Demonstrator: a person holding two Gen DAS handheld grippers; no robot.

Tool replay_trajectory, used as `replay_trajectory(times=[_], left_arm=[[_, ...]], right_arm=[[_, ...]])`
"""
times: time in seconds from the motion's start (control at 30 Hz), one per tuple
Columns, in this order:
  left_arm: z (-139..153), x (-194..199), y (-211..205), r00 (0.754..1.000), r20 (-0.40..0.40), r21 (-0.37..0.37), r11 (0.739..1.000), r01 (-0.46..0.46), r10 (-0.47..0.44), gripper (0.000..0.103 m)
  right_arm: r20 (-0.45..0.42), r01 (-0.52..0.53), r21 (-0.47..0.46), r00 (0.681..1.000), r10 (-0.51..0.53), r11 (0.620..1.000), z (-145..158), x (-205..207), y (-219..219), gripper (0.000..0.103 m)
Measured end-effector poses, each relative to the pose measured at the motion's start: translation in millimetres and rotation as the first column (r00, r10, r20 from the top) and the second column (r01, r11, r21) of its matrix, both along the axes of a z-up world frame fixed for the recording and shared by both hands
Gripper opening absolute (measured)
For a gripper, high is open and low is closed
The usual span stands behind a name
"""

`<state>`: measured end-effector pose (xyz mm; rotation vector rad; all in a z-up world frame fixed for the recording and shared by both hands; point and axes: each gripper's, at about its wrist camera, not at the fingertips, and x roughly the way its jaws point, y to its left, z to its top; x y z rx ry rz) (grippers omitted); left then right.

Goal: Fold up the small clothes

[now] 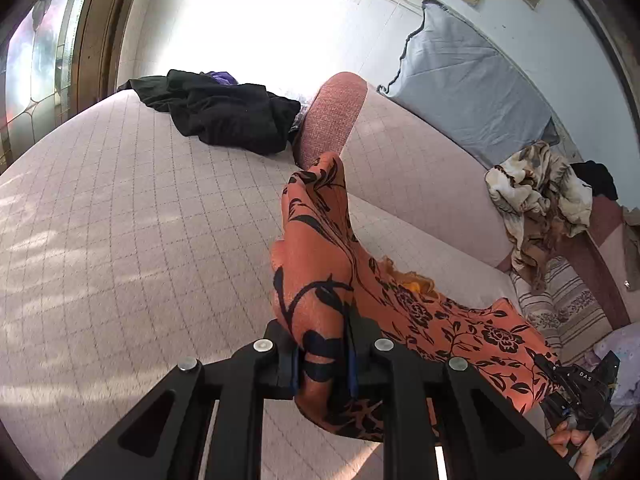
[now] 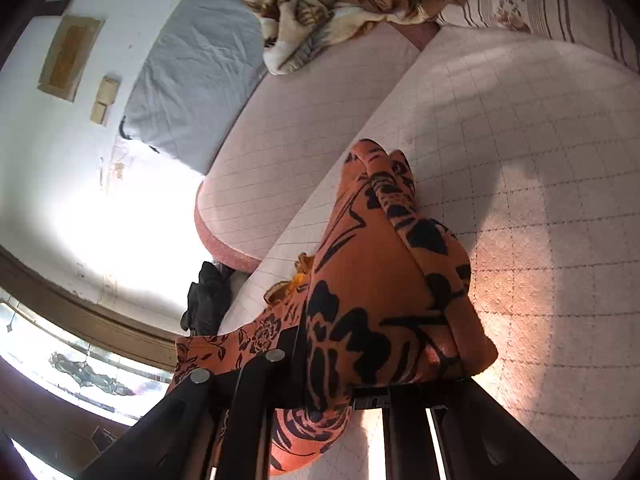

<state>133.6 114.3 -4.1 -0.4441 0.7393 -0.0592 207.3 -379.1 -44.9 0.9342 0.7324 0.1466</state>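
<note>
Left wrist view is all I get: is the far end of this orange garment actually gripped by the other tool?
Observer: Yes, the right gripper has its jaws shut on the orange floral garment.
Operator: Is the cloth bunched there?
Observer: Yes, it bulges forward in folds over the checked sofa cover.
Operator: Anything beyond it?
Observer: A crumpled beige patterned blanket at the sofa's far end.

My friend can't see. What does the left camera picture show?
The left tongs pinch a bunched orange cloth with black flowers above a pink quilted sofa. The cloth stretches right to the other tongs. Behind lie black clothes and a grey pillow.
</note>
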Motion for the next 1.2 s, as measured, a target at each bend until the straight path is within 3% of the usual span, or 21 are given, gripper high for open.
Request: replay_trajectory(times=[0.07,0.13,0.2,0.23,0.27,0.3,0.33,0.37,0.43,0.47,0.57,0.7,0.9,0.93,1.0,1.03,1.2], left_arm=[[-1.8,-37.8,-0.7,1.000,-0.013,0.006,1.000,0.011,-0.011,0.019],[-21.7,-74.3,-0.4,0.999,-0.042,0.016,1.000,0.009,-0.009,0.022],[-59.6,-97.7,3.9,0.992,-0.127,0.034,0.999,0.002,0.003,0.034],[-83.7,-100.9,7.3,0.981,-0.192,0.049,0.999,0.003,0.006,0.045],[-104.9,-101.5,12.9,0.964,-0.262,0.076,0.997,-0.014,0.033,0.044],[-115.3,-101.8,20.6,0.959,-0.281,0.067,0.997,-0.022,0.040,0.043],[-111.6,-103.3,27.2,0.967,-0.252,0.032,0.999,-0.020,0.028,0.044],[-102.5,-103.0,32.0,0.970,-0.238,0.042,0.999,-0.032,0.041,0.045],[-79.8,-98.4,38.9,0.984,-0.171,0.093,0.995,-0.042,0.057,0.050],[-70.5,-93.4,41.5,0.989,-0.142,0.107,0.994,-0.028,0.043,0.058],[-60.4,-68.2,46.5,0.992,-0.121,0.127,0.990,0.054,-0.039,0.063],[-68.4,-30.3,48.6,0.983,-0.149,0.147,0.981,0.126,-0.104,0.063],[-87.4,17.3,39.9,0.970,-0.198,0.192,0.965,0.178,-0.140,0.063],[-90.0,23.3,37.4,0.967,-0.204,0.199,0.961,0.191,-0.150,0.062],[-94.3,32.1,33.0,0.964,-0.206,0.222,0.951,0.214,-0.169,0.038],[-97.7,37.4,31.1,0.957,-0.228,0.232,0.945,0.230,-0.177,0.013],[-101.7,51.9,30.0,0.955,-0.233,0.248,0.938,0.241,-0.184,0.006]], right_arm=[[0.003,-0.019,-0.002,1.000,0.019,1.000,9.7,-28.4,-2.9,0.012],[-0.029,-0.042,-0.010,0.999,0.042,0.999,5.1,-63.5,-2.2,0.012],[-0.098,-0.069,0.008,0.993,0.069,0.998,-21.1,-98.1,-5.2,0.019],[-0.148,-0.075,0.003,0.986,0.075,0.997,-41.9,-112.1,-7.4,0.030],[-0.211,-0.081,-0.012,0.975,0.077,0.997,-65.7,-123.2,-11.7,0.042],[-0.270,-0.075,-0.009,0.960,0.069,0.997,-86.1,-133.5,-17.9,0.044],[-0.210,-0.055,0.057,0.975,0.066,0.997,-92.7,-145.5,-27.0,0.042],[-0.210,-0.047,0.059,0.976,0.058,0.997,-89.8,-151.4,-33.3,0.043],[-0.208,-0.037,-0.041,0.978,0.028,0.998,-68.9,-157.8,-42.4,0.057],[-0.191,-0.039,-0.081,0.981,0.023,0.996,-58.8,-159.1,-48.0,0.057],[-0.171,-0.091,-0.229,0.984,0.052,0.969,-32.0,-144.4,-54.0,0.057],[-0.160,-0.194,-0.409,0.977,0.139,0.892,-9.4,-105.9,-48.4,0.057],[-0.235,-0.311,-0.475,0.946,0.222,0.823,-20.7,-34.4,-41.3,0.057],[-0.254,-0.325,-0.481,0.941,0.225,0.814,-24.2,-26.4,-40.8,0.057],[-0.261,-0.341,-0.471,0.935,0.241,0.813,-28.7,-15.8,-44.4,0.057],[-0.263,-0.345,-0.470,0.933,0.244,0.813,-30.5,-10.0,-45.9,0.057],[-0.271,-0.396,-0.418,0.914,0.304,0.818,-46.9,28.5,-38.0,0.057]])
